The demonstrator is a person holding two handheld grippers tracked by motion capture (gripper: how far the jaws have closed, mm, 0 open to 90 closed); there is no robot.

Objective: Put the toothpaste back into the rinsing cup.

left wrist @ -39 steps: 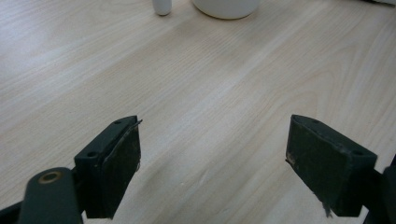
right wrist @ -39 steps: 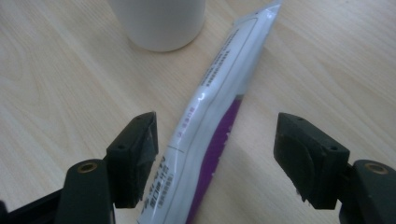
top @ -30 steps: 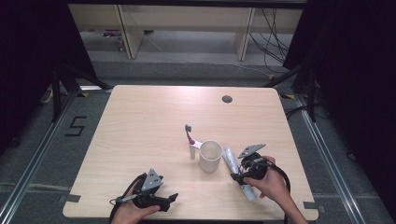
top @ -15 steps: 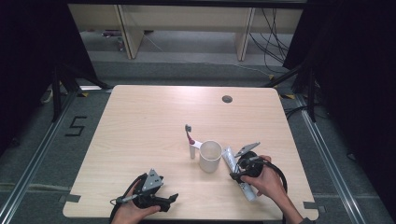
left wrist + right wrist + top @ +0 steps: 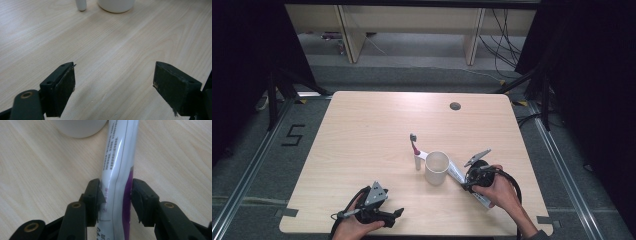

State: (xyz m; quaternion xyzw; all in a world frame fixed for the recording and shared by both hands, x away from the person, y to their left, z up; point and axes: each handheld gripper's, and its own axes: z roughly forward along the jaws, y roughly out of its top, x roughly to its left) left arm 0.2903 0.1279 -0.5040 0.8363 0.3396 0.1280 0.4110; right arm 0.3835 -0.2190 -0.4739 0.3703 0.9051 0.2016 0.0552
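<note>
Toothpaste tube [image 5: 120,162] lies on the table [image 5: 362,140] beside a white cup [image 5: 436,167], pinched by the right gripper [image 5: 116,200], whose jaws have just been closing; left gripper [image 5: 113,87] gapes wide.

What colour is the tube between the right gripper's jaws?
The tube is white with a purple stripe and small dark print, clearest in the right gripper view.

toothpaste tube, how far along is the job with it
Done: the right gripper has reached the toothpaste tube, which lies flat on the table beside the white cup. In hand: its jaws have just been closing, and both pads now press the tube's sides. Left: the tube isn't lifted yet, and the toothbrush lies untouched. The left gripper rests open over bare wood.
</note>
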